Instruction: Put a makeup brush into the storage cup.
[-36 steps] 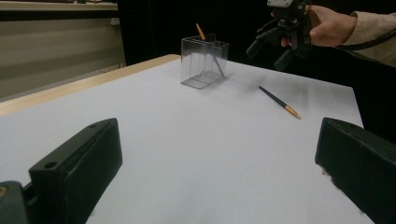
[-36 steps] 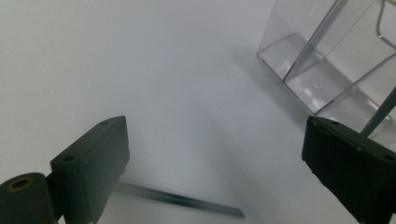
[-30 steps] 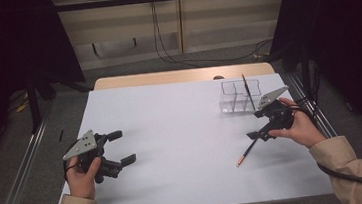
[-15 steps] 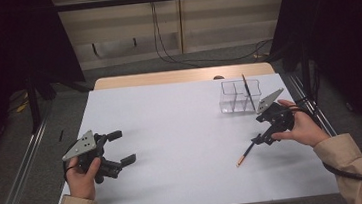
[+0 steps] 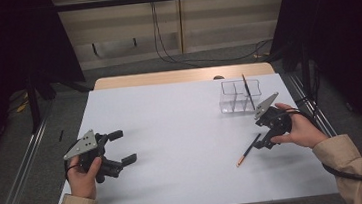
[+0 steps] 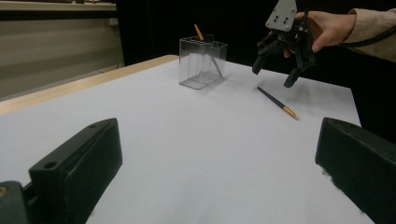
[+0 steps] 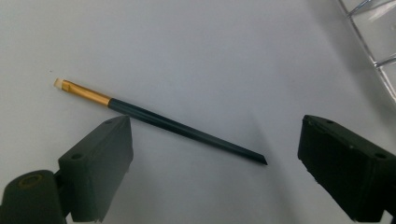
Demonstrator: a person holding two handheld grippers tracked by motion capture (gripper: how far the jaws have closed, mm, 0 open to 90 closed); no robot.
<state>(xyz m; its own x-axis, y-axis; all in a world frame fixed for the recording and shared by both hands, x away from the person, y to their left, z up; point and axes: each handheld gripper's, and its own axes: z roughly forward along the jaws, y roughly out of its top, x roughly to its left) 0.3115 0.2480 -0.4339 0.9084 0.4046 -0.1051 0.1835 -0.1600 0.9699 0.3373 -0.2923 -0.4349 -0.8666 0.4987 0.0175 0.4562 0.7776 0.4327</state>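
White table (image 5: 172, 133), bare top, fills the middle. Light wooden strip (image 5: 166, 77) along its far edge, with a small dark object (image 5: 218, 77) on it right of centre, too small to tell what. Clear compartment box (image 5: 232, 102) stands upright at far right of the table. One dark pencil (image 5: 248, 91) leans in the box, its end sticking out above the rim. Beyond the table: grey floor (image 5: 130, 69), black cables (image 5: 174, 52) hanging from the beige wall panel (image 5: 121, 27) and trailing right across the floor. Black curtains left (image 5: 7, 43) and right (image 5: 342, 26). Metal rail (image 5: 20, 177) runs beside the table's left side, another rail (image 5: 315, 109) on the right.
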